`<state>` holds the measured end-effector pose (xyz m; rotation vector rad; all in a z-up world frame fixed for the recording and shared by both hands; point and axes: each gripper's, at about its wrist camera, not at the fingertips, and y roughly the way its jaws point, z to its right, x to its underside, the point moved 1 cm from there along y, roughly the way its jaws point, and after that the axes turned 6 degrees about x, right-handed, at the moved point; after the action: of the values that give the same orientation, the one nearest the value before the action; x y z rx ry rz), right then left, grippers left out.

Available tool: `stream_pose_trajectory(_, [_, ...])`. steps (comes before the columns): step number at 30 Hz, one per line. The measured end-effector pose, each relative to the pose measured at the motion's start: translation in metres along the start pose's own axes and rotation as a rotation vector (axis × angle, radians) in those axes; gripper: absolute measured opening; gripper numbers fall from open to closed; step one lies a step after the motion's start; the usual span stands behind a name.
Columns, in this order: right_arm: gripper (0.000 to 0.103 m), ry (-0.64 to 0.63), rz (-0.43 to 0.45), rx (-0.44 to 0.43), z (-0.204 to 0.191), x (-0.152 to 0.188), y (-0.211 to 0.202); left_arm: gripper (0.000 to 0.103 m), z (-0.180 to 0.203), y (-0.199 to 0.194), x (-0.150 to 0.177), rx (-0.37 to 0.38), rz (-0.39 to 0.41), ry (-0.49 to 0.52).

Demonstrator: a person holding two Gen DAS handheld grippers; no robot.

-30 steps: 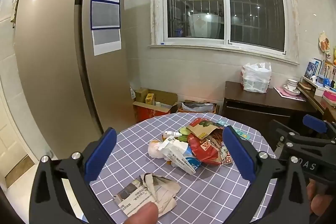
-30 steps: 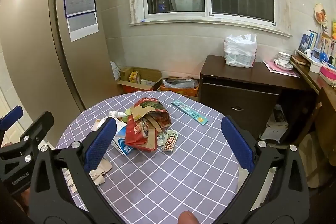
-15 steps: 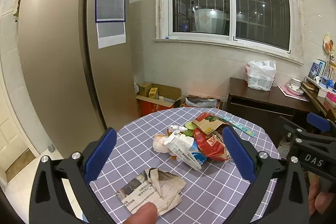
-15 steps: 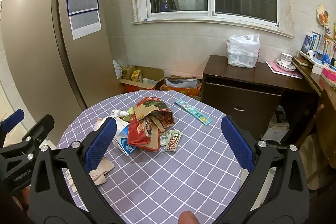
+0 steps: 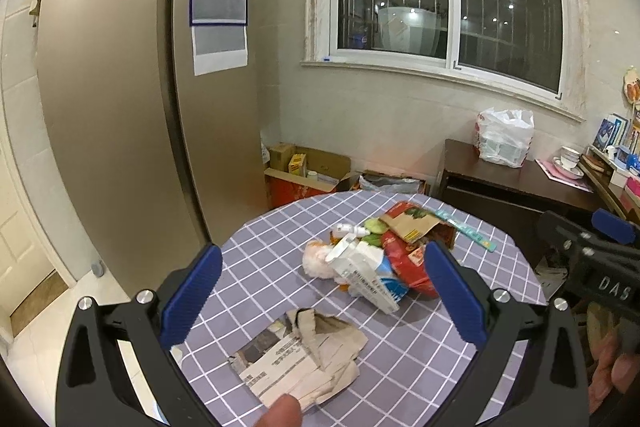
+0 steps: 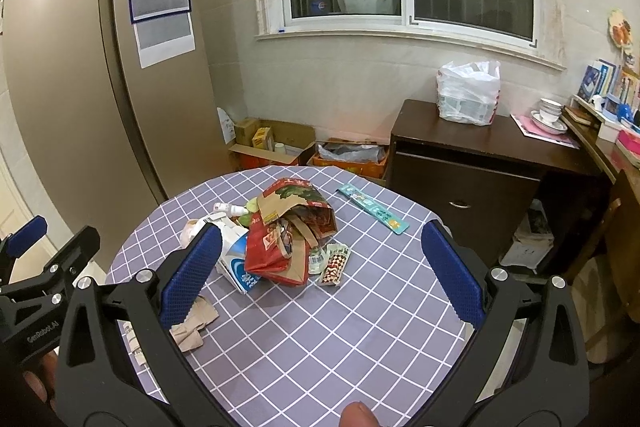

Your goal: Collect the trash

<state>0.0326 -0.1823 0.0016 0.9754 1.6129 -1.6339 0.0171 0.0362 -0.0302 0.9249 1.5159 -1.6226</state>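
- Since a second ago, both views show the trash a little farther off and lower in frame; nothing on the desk (image 6: 360, 327) has shifted.
- The left claw (image 5: 320, 297) and right claw (image 6: 318, 273) hang spread wide, holding nothing.
- The red bag (image 6: 280, 251) lies mid-desk, mouth facing the window.
- The teal wrapper (image 6: 372, 209) runs diagonally, far-left to near-right.
- The crumpled newspaper (image 5: 300, 359) lies nearest the left claw.

Right view: left finger pad (image 6: 191, 275) covers part of the milk carton (image 6: 236, 263) and most of the crumpled paper (image 6: 196, 323). Red bag (image 6: 280, 247) hides whatever lies beneath it. Left view: right finger pad (image 5: 454, 293) cuts off the bag's near edge. Print on the paper (image 5: 296, 359) is too small to read.
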Motion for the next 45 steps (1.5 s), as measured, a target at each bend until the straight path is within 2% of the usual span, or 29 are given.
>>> stream_pose_trajectory(5, [0.098,0.002,-0.061,0.006,0.005,0.016,0.02,0.099,-0.017,0.014,0.026,-0.048,-0.073,0.0])
stream_pose_trajectory(9, [0.098,-0.017,-0.135,0.01,0.004,0.037,0.041,0.099,-0.038,0.04,0.066,-0.064,-0.205,-0.022])
stream_pose_trajectory(12, [0.098,-0.035,-0.188,0.016,0.0,0.054,0.055,0.099,-0.042,0.053,0.091,-0.023,-0.269,0.009])
stream_pose_trajectory(15, [0.098,-0.04,-0.236,0.02,-0.004,0.068,0.067,0.099,-0.035,0.064,0.108,0.036,-0.323,0.085])
stream_pose_trajectory(18, [0.098,-0.035,-0.265,0.022,-0.005,0.076,0.075,0.099,-0.033,0.071,0.114,0.052,-0.352,0.134])
stream_pose_trajectory(22, [0.098,-0.037,-0.272,0.007,-0.012,0.076,0.08,0.099,-0.032,0.082,0.1,0.059,-0.336,0.106])
stream_pose_trajectory(27, [0.098,-0.049,-0.261,-0.017,-0.015,0.072,0.08,0.099,-0.028,0.131,0.094,-0.048,-0.391,0.116])
stream_pose_trajectory(28, [0.098,-0.047,-0.259,-0.02,-0.015,0.072,0.08,0.093,-0.029,0.139,0.095,-0.056,-0.402,0.117])
stream_pose_trajectory(29, [0.098,-0.042,-0.259,-0.026,-0.013,0.071,0.081,0.082,-0.028,0.148,0.097,-0.034,-0.431,0.113])
stream_pose_trajectory(31, [0.098,-0.037,-0.262,-0.033,-0.01,0.071,0.086,0.05,-0.03,0.153,0.097,0.014,-0.436,0.075])
stream_pose_trajectory(32, [0.098,-0.036,-0.263,-0.041,-0.01,0.07,0.089,0.037,-0.029,0.154,0.095,-0.001,-0.431,0.095])
stream_pose_trajectory(33, [0.098,-0.039,-0.263,-0.052,-0.01,0.069,0.093,0.015,-0.028,0.154,0.092,0.005,-0.428,0.111])
stream_pose_trajectory(35, [0.098,-0.038,-0.258,-0.073,-0.01,0.065,0.1,0.011,-0.033,0.147,0.084,0.056,-0.414,0.058])
stream_pose_trajectory(39, [0.098,-0.001,-0.258,-0.101,-0.009,0.053,0.125,0.01,-0.04,0.126,0.076,0.055,-0.348,0.045])
stream_pose_trajectory(42, [0.098,-0.002,-0.281,-0.193,-0.024,0.042,0.147,0.01,-0.044,0.108,0.068,0.073,-0.292,0.011])
stream_pose_trajectory(45, [0.095,0.0,-0.308,-0.239,-0.04,0.036,0.167,0.01,-0.052,0.088,0.058,0.082,-0.231,-0.026])
